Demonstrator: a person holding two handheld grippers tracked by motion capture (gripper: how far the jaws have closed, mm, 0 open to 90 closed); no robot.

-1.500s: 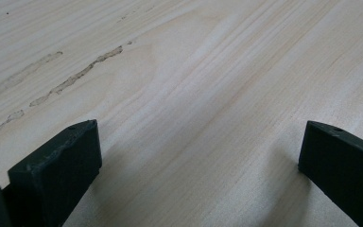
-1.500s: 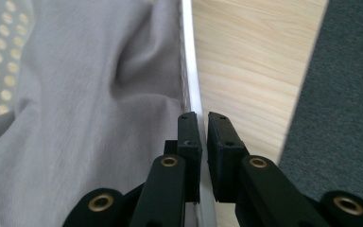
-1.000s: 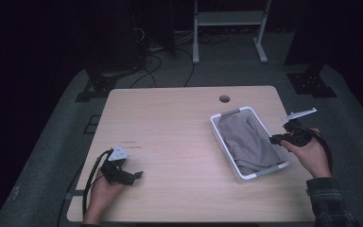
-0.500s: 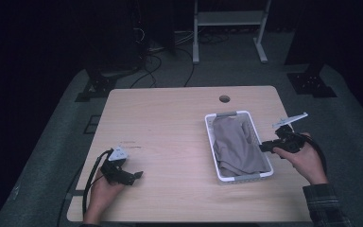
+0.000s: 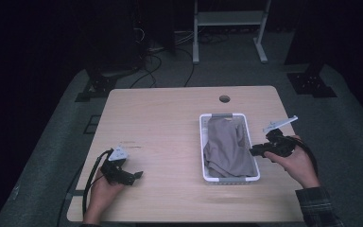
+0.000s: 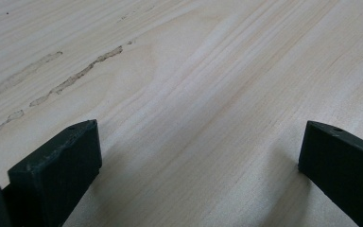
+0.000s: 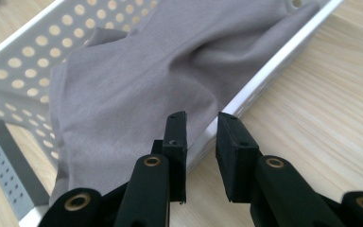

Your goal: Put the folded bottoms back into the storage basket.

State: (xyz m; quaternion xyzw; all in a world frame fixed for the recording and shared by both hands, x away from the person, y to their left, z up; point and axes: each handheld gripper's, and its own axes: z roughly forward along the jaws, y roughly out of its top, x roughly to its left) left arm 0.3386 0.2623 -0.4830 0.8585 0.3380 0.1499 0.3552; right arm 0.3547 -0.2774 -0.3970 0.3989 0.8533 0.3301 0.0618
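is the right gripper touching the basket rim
Touching: in the right gripper view the right gripper straddles the white basket rim, jaws pinched on it beside the grey cloth.

Grey cloth hides basket floor; basket corners cut off by right gripper view edges.

Looking dim and dark all around the table from the high view. Getting bright, soft light close up. Going blurry on the jaws at 6 o'clock.
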